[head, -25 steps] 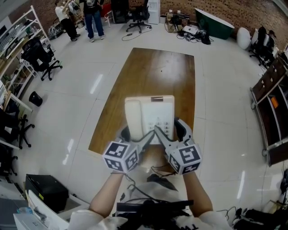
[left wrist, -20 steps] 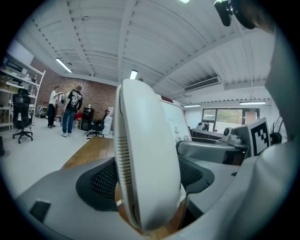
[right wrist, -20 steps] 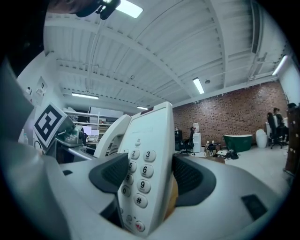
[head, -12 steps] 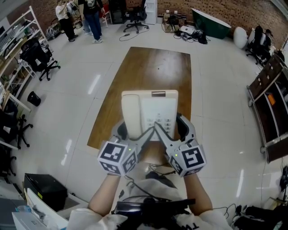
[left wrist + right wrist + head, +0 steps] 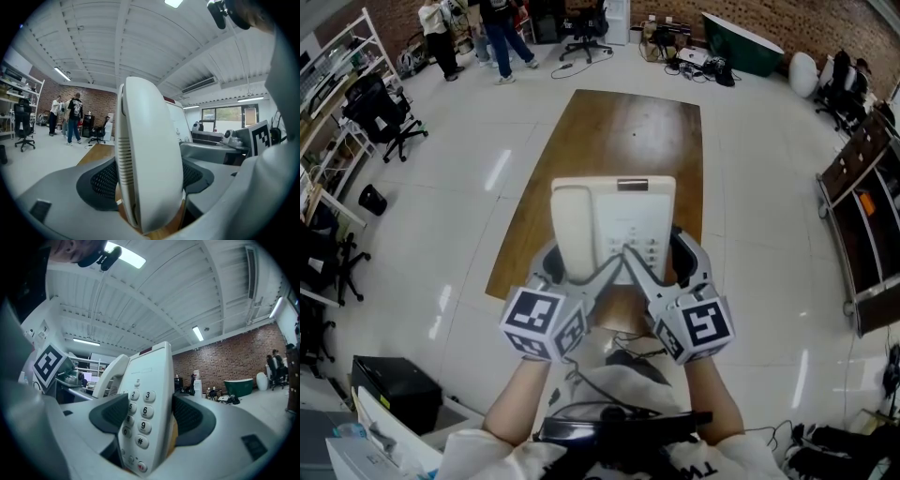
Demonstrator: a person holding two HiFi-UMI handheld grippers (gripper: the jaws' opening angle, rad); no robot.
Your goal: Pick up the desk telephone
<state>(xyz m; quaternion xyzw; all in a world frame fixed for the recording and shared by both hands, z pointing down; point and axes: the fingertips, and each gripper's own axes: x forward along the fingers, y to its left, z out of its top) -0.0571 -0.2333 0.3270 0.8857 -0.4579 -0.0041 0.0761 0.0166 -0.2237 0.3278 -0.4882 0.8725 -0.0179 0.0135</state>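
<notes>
Evidently to share the load, the left gripper [image 5: 579,274] has its jaws clamped on the handset side of the desk telephone [image 5: 614,225] and the right gripper [image 5: 660,264] on its keypad side, so it hangs level over the tabletop's [image 5: 623,131] near end.

In the head view, we lose the near edge of the desk telephone [image 5: 614,225] and the near end of the table [image 5: 623,131] behind the left gripper [image 5: 581,270] and right gripper [image 5: 661,260], lower centre.

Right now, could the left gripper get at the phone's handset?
Seemingly yes: the left gripper clamps the desk telephone at its handset side, with nothing in between. The right gripper holds the keypad side.
</notes>
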